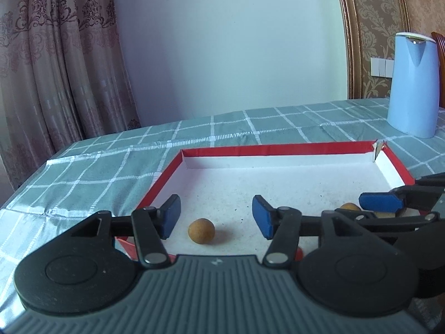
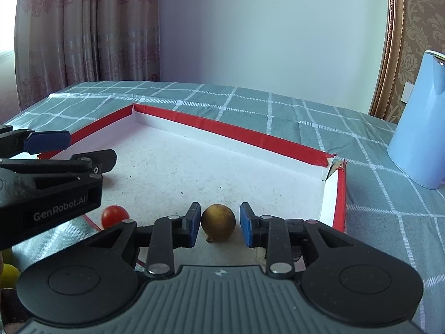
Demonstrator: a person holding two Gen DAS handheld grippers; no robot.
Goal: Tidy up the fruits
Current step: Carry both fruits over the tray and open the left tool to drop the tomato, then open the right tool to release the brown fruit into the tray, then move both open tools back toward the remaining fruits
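A shallow white tray with a red rim (image 1: 264,150) (image 2: 222,130) lies on the checked cloth. A small tan round fruit (image 1: 201,230) rests on the tray floor between the spread blue pads of my left gripper (image 1: 216,218), touching neither pad. That gripper also shows at the left of the right wrist view (image 2: 72,150). My right gripper (image 2: 218,222) is shut on a golden-brown round fruit (image 2: 218,221) low over the tray's near right part. In the left wrist view the right gripper (image 1: 370,208) enters from the right, with the fruit (image 1: 351,206) mostly hidden behind it.
A small red round fruit (image 2: 114,216) sits by the tray's near edge, under the left gripper's body. Yellow fruits (image 2: 8,275) lie at the bottom left. A pale blue kettle (image 1: 414,83) (image 2: 422,128) stands at the back right. Curtains and a wall lie behind the table.
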